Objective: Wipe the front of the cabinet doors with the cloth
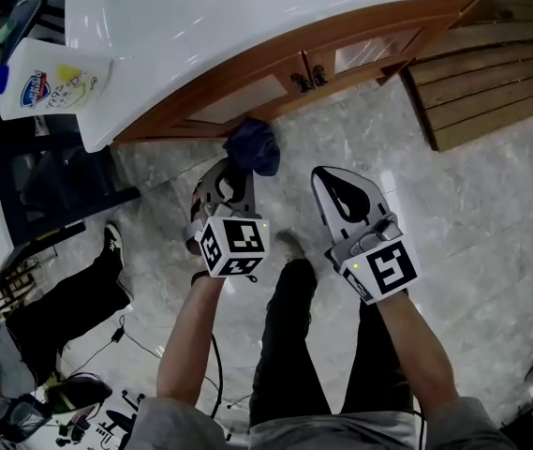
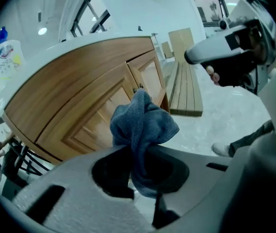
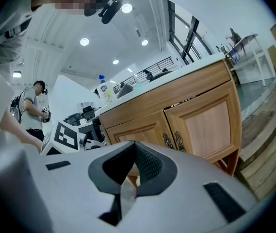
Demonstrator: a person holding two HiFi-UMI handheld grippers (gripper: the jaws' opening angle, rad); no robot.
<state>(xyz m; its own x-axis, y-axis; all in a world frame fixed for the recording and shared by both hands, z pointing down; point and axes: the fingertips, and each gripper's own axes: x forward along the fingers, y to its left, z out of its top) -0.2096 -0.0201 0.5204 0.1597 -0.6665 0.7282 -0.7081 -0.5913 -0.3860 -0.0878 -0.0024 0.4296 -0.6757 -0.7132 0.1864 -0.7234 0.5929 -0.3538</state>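
Cloth (image 1: 253, 146), blue and bunched, clamped in the left gripper (image 1: 236, 169) just before the wooden cabinet doors (image 1: 247, 97); right gripper (image 1: 330, 181) pinched closed on nothing, alongside.

The left tongs (image 2: 138, 148) are clamped on a blue cloth (image 2: 145, 123), which bunches up above the jaws, near the front of the wooden cabinet doors (image 2: 128, 89). A bottle (image 2: 4, 59) stands above the cabinet's left end. Slatted wooden boards (image 2: 186, 89) lie on the pale floor (image 2: 225, 115) to the right.
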